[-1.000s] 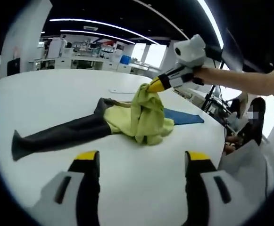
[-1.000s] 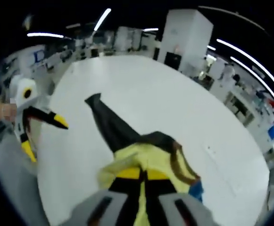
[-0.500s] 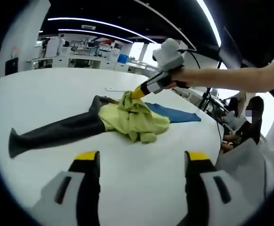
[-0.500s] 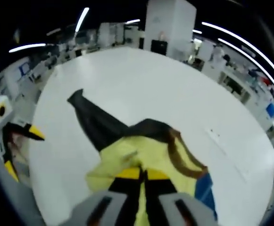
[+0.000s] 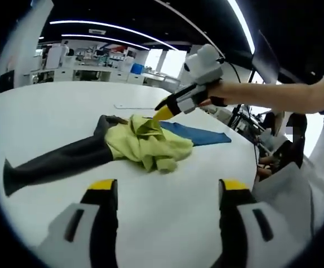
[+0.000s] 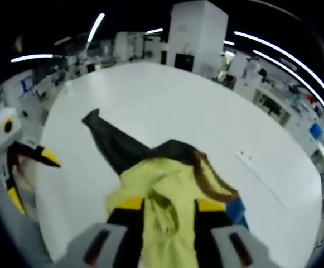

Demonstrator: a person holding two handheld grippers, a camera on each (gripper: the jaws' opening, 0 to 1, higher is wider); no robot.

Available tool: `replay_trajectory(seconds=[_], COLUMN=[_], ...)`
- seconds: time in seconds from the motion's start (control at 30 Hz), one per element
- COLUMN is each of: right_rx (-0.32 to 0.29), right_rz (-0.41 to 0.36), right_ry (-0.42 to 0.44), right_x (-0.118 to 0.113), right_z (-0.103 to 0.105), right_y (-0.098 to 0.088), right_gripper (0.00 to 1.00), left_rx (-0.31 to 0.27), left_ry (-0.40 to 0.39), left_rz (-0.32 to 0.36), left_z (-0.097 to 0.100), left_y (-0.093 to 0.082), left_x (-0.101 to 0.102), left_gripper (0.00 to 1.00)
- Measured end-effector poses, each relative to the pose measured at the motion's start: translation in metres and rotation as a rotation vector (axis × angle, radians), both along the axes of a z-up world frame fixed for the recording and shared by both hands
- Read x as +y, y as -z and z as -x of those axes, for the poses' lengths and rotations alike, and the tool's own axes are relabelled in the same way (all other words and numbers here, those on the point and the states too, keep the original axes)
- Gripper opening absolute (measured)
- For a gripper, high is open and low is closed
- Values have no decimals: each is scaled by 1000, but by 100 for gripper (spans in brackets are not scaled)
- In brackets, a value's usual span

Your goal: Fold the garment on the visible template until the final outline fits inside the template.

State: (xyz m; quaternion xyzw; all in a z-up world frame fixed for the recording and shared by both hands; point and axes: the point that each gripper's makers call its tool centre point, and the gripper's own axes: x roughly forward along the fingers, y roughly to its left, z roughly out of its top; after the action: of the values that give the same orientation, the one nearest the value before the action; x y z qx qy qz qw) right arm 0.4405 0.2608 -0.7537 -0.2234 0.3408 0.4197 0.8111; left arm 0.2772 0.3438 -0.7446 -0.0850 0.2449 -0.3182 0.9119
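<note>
A yellow-green garment (image 5: 145,144) lies crumpled on the white table (image 5: 56,111), with one long dark grey sleeve (image 5: 50,162) stretched out to the left. A blue template (image 5: 198,134) pokes out from under its far side. My right gripper (image 5: 159,115), held by a person's hand, hovers at the top of the heap. In the right gripper view that gripper (image 6: 170,205) is open, and yellow cloth (image 6: 164,223) lies loose between its jaws beside the brown collar (image 6: 212,181) and a corner of the template (image 6: 235,211). My left gripper (image 5: 168,192) is open over bare table, short of the garment.
A thin white strip (image 5: 131,106) lies on the table beyond the garment. The table edge (image 5: 251,167) curves down the right side, where a seated person (image 5: 287,145) is close by. My left gripper (image 6: 30,159) shows near the table's left edge. Lab benches line the background.
My right gripper has lowered the lifted yellow cloth onto the heap and opened its jaws, letting go. The left gripper has stayed put.
</note>
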Motion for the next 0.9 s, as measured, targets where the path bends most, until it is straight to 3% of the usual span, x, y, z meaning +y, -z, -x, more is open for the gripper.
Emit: replay_trajectory(seconds=[0.1,0.5,0.7,0.9], right_rx=[13,87,155,202], right_rz=[-16,-51,-131,-197], right_ry=[24,92,174,228], right_x=[-9,-42,-42,-32], right_z=[9,56,73,87], right_y=[1,30,48,61], right_gripper=[37,31,29,24], left_rx=[-11,-63,-72,-75], left_ry=[20,130,159,183], left_rz=[-6,-87,-82,-97], left_z=[-3,-29,-41,-39], left_y=[-2,-5,-9,-9], left_x=[-4,-34,-43,-46], left_gripper=[70,63,63,63])
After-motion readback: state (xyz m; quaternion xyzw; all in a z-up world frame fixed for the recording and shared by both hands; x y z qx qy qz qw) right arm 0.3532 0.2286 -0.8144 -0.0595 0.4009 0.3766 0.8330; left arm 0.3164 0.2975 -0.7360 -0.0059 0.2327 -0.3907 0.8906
